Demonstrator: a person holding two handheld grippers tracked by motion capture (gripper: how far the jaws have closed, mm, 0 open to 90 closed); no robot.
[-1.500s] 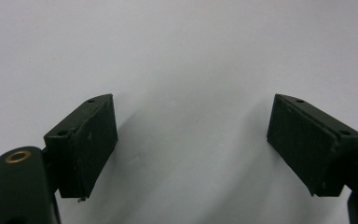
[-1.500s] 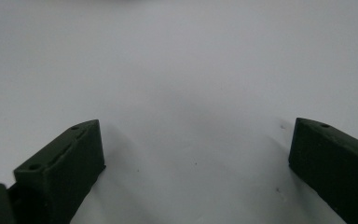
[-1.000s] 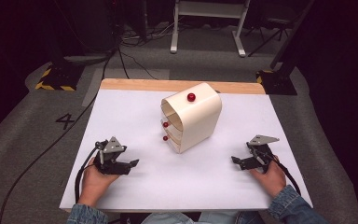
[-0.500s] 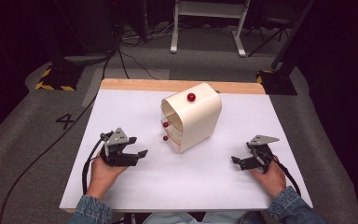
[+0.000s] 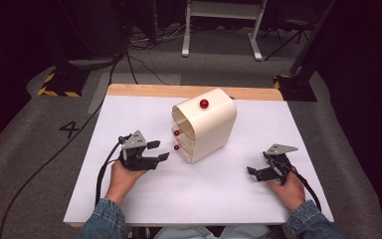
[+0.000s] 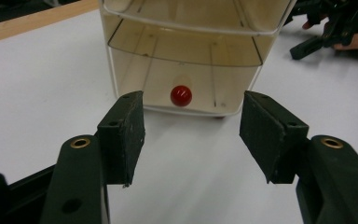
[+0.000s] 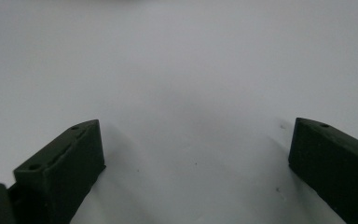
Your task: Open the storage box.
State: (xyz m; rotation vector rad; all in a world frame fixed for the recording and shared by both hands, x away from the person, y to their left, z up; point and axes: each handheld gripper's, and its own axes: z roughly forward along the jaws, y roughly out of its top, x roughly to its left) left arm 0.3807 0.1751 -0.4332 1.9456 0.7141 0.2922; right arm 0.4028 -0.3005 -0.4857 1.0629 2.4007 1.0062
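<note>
Since a second ago the left claw (image 5: 158, 151) has moved forward and inward from the near-left of the bench (image 5: 129, 114) toward the cream drawer unit (image 5: 206, 127), while the right claw (image 5: 252, 173) has kept its place near the right edge. In the high view the left claw now sits just beside the unit's open front, apart from it, with its jaws pointed at the lowest level. In the left gripper view the left claw (image 6: 191, 135) stands wide, nothing between its jaws, and a strip of bare white bench separates the jaw tips from the unit's bottom edge. The red knob (image 6: 181, 95) of the lowest drawer lies straight ahead between the jaws, not touched. The drawer unit stands near the middle of the bench, a little toward the far wooden edge (image 5: 149, 90), with a red ball (image 5: 204, 103) on its top and two red knobs on its front. The right claw (image 7: 193, 158) is also spread wide and empty over plain white surface in the right gripper view. Open bench lies between the unit and the right claw, and along the near edge between the two hands. The left hand (image 5: 122, 174) and the right hand (image 5: 286, 184) both rest low near the bench's near edge.
</note>
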